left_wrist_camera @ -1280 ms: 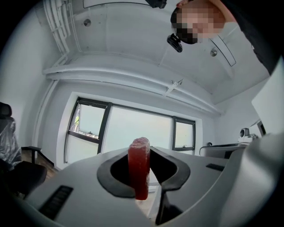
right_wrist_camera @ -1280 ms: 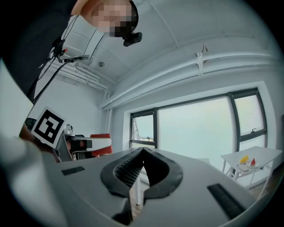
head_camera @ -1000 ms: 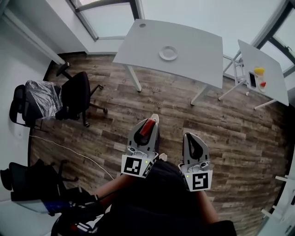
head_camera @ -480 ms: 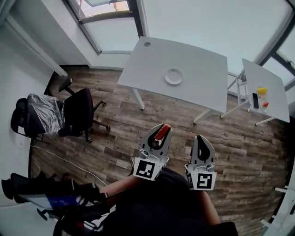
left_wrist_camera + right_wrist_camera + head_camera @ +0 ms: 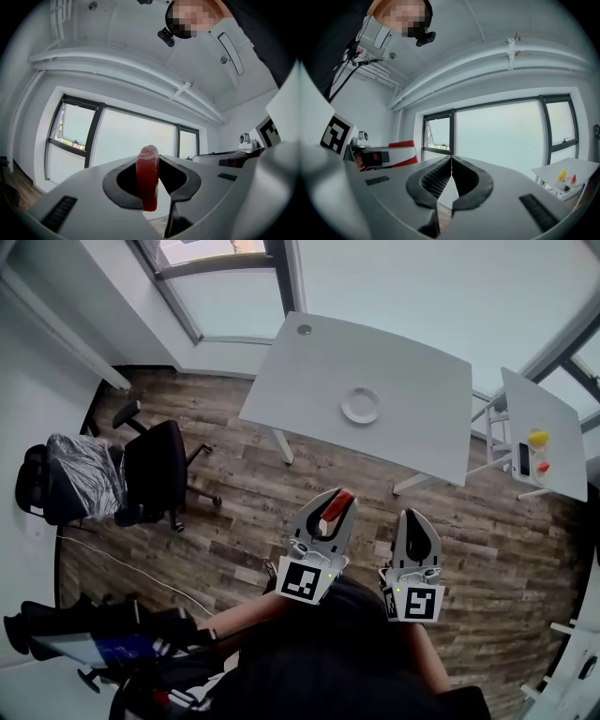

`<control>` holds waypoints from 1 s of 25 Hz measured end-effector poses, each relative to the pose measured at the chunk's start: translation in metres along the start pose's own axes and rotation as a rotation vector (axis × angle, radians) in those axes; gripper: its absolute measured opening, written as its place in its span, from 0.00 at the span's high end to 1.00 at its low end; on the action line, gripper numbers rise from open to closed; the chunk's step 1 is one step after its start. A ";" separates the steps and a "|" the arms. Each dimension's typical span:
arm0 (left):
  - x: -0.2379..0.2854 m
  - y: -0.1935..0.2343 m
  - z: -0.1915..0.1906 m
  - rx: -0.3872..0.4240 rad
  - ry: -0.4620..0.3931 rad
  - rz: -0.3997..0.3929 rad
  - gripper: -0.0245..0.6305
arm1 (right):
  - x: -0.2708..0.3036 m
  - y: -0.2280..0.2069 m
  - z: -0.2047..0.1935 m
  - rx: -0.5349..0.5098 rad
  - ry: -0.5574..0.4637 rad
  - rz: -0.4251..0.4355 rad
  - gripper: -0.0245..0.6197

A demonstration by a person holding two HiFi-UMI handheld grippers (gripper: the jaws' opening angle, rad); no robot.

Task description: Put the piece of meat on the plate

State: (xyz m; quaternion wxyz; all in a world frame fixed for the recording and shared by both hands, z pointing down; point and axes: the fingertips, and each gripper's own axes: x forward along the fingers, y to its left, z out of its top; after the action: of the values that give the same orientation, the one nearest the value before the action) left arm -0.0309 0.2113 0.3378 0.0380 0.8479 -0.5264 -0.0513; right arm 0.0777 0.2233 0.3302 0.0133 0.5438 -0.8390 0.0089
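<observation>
Left gripper point(image 5: 338, 497) pinched meat point(image 5: 335, 508) at its jaw tips, right gripper point(image 5: 415, 519) closed empty; meat might slip out short of plate point(image 5: 361, 405) ahead

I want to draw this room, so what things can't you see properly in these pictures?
Yellow thing and red thing on the small table: too small in the head view to name.
Plate: too small in the head view to tell if anything lies on it; neither gripper view shows it.
Floor under the person: hidden by the person's body, head view.
Dark things at bottom left: cut off by the head view's edge.
</observation>
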 end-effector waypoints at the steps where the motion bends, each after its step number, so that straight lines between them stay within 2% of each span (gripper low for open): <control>1: 0.005 0.004 -0.002 0.007 0.008 -0.003 0.82 | 0.008 0.000 0.001 -0.003 0.000 0.004 0.95; 3: 0.018 0.010 -0.003 0.015 0.015 -0.018 0.82 | 0.022 -0.005 0.004 -0.007 -0.005 -0.002 0.95; 7: 0.035 0.021 0.001 -0.026 -0.007 -0.038 0.82 | 0.041 -0.008 0.009 -0.030 -0.019 -0.027 0.95; 16: 0.075 0.071 0.011 -0.042 -0.023 -0.015 0.82 | 0.102 -0.013 0.006 -0.017 -0.001 -0.037 0.95; 20: 0.092 0.096 0.009 -0.032 -0.014 -0.001 0.82 | 0.129 -0.017 0.005 -0.005 -0.008 -0.042 0.95; 25: 0.120 0.107 0.003 0.007 0.014 -0.012 0.82 | 0.154 -0.032 0.001 0.007 -0.022 -0.048 0.95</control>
State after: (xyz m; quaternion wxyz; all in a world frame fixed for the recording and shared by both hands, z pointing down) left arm -0.0731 0.0564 0.3422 0.0382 0.8516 -0.5210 -0.0438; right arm 0.0437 0.0698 0.3338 0.0026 0.5640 -0.8257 0.0056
